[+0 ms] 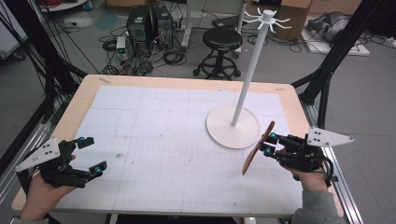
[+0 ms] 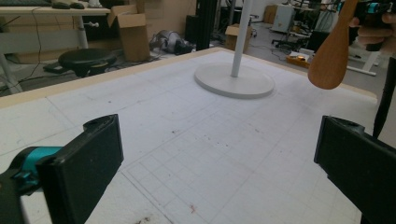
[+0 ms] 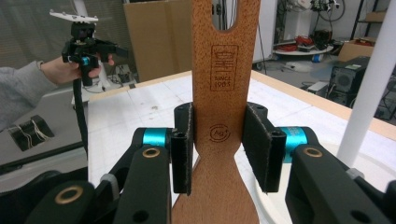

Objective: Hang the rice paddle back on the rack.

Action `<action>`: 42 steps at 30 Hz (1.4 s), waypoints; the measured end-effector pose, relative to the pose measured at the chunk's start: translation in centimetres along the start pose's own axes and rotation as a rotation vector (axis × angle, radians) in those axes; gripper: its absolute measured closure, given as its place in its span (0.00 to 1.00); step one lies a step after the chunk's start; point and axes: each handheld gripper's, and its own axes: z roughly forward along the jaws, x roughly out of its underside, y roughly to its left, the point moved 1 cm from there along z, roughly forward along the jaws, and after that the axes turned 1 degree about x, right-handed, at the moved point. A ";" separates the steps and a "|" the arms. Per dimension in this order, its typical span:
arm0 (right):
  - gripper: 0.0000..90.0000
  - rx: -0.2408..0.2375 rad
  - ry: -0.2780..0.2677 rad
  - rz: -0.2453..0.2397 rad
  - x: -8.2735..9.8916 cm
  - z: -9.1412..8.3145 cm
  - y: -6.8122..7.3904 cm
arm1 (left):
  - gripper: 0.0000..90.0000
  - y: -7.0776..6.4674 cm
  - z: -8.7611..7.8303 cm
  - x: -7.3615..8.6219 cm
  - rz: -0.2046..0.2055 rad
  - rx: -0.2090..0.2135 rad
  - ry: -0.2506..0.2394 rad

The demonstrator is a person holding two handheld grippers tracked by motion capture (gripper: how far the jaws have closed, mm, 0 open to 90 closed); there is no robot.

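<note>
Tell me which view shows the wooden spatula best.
The right gripper view: the wooden spatula fills the centre, clamped at its neck between the right tongs, with its stamped marks and hanging slot legible. The high view shows it small, edge-on and tilted. The left gripper view catches just its blade.

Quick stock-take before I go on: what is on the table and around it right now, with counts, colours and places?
Wooden spatula: 1, brown, held off the table at its right side, near the stand's base; hanging hole at the end of the handle.
Hook stand: 1, white, round base on the table's far right, tall pole with hooks on top.
Table mat: 1, white with a grid, covers most of the table.
Stool: 1, black, on the floor behind the table.
Computer towers: 2, black, on the floor at the back.
Cardboard boxes: brown, count unclear, back right.
Left gripper: black, open, near left.
Right gripper: black, shut on the spatula's handle.
</note>
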 end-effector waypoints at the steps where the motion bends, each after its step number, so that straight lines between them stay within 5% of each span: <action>1: 0.71 0.006 0.009 0.001 -0.2 -0.1 -0.1 | 0.02 0.0 0.0 0.0 0.002 -0.002 0.002; 11: 0.71 0.081 0.074 -0.061 -2.8 -1.0 -1.3 | 0.02 0.1 -0.2 0.0 -0.005 -0.006 -0.002; 20: 0.71 0.048 0.068 -0.141 -5.2 -1.1 -2.0 | 0.02 0.0 -0.2 -0.3 -0.017 0.014 -0.027; 34: 0.71 0.068 0.048 -0.095 -7.9 -1.6 -4.3 | 0.02 0.1 -0.2 -0.1 -0.023 0.010 -0.024; 42: 0.71 0.126 0.056 -0.099 -9.5 -1.8 -5.3 | 0.02 0.0 -0.7 -0.1 -0.021 0.001 -0.035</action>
